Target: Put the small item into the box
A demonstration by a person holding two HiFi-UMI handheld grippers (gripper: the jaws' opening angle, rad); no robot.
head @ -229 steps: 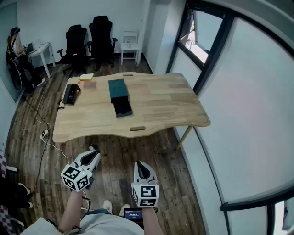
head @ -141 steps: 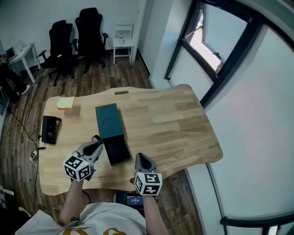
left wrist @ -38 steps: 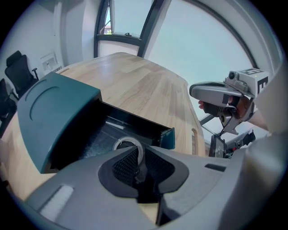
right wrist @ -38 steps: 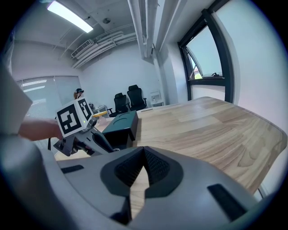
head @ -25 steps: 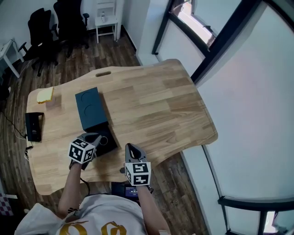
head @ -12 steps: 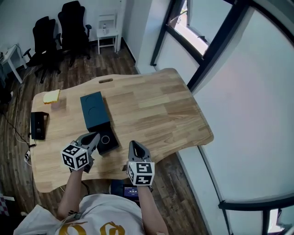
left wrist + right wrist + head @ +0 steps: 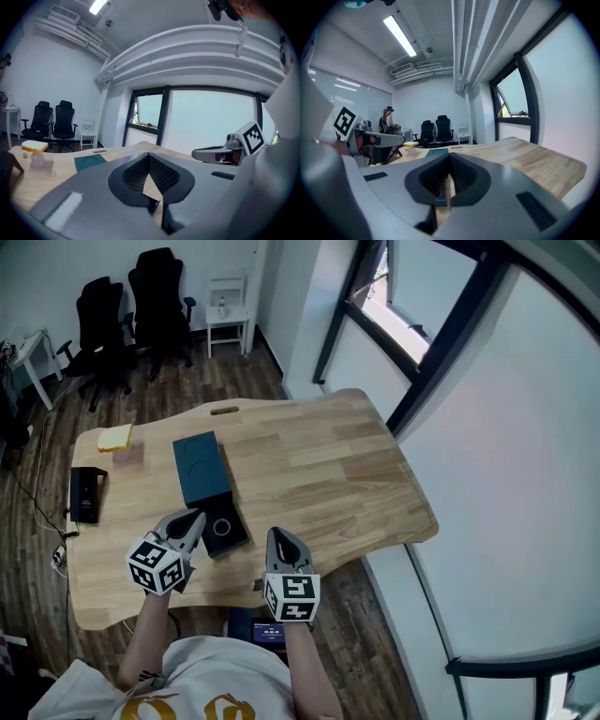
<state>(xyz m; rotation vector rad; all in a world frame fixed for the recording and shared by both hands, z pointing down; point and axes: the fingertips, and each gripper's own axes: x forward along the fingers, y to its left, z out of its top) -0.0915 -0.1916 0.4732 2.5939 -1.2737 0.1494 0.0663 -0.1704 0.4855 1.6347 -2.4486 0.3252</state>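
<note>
A black open box (image 7: 225, 531) lies on the wooden table (image 7: 319, 465), touching the end of a dark teal lid (image 7: 201, 468). A small ring-shaped item (image 7: 221, 527) rests inside the box. My left gripper (image 7: 194, 518) hovers just left of the box, shut with nothing in it. My right gripper (image 7: 276, 534) is at the table's near edge, right of the box, also shut and holding nothing. In the left gripper view the jaws (image 7: 149, 157) meet, and the teal lid (image 7: 90, 161) lies beyond. The right gripper view shows closed jaws (image 7: 449, 159).
A yellow sponge (image 7: 114, 437) and a small pinkish object (image 7: 127, 454) sit at the table's far left, with a black device (image 7: 85, 493) near the left edge. Office chairs (image 7: 131, 306) stand on the floor behind. A window wall (image 7: 487, 427) runs along the right.
My left gripper has drawn back from over the black box toward its left side, and the ring-shaped item now shows inside it. The right gripper has hardly moved.
</note>
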